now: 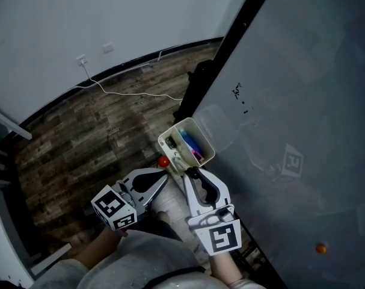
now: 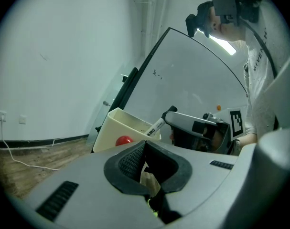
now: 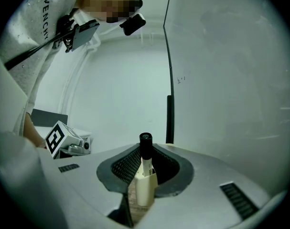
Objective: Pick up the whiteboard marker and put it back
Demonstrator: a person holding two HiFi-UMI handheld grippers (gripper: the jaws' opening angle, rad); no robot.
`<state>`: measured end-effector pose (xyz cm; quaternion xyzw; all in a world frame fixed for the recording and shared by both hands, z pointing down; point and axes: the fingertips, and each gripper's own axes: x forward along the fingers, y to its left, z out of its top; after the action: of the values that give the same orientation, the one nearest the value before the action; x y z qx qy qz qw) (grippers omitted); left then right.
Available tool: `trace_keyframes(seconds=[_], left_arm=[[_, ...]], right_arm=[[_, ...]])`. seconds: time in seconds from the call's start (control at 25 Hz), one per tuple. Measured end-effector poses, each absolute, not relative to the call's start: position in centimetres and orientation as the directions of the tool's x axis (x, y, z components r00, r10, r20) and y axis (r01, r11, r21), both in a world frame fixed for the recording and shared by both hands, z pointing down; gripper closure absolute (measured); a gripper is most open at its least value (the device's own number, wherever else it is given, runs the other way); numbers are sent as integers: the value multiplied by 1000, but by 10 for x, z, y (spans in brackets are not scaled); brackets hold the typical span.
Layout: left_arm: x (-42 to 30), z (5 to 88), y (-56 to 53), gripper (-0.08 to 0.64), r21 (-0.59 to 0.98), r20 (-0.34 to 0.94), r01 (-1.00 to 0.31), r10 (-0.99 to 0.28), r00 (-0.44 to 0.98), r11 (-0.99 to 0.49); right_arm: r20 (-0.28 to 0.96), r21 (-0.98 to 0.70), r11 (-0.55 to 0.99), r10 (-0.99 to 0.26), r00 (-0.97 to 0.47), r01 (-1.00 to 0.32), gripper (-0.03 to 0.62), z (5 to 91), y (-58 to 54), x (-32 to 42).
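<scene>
Marker [image 3: 145,178]: pinched upright between the closed pads of the right gripper [image 3: 145,160], held around its white barrel with the black cap standing clear above the jaws. It looks light, stiff and smooth, so a firm mid-barrel hold like this one should keep it from swivelling or sliding. It won't break, but loosely held it could tip.

The left gripper [image 2: 147,165] has its jaws together with nothing between them.

The right gripper view shows the grip itself but not the bin. The left gripper view shows the marker's end slanting over the rim of the cream bin [image 2: 111,130], with a red magnet [image 2: 124,140] beside it.

Only the head view shows other markers already in the bin [image 1: 201,138], which hangs on the whiteboard [image 1: 302,101], and an orange magnet [image 1: 320,248] well apart.
</scene>
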<state>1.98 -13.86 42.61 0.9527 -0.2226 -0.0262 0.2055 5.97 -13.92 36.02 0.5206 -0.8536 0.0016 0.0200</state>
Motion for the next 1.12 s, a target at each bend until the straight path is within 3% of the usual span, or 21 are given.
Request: trace_keyframes(seconds=[1.12], left_arm=[[20,397,-135,545,356,4,-421,-449,894,-834]], right_arm=[[-12,39,500,-865,-501,-865,514,310,-121,63]])
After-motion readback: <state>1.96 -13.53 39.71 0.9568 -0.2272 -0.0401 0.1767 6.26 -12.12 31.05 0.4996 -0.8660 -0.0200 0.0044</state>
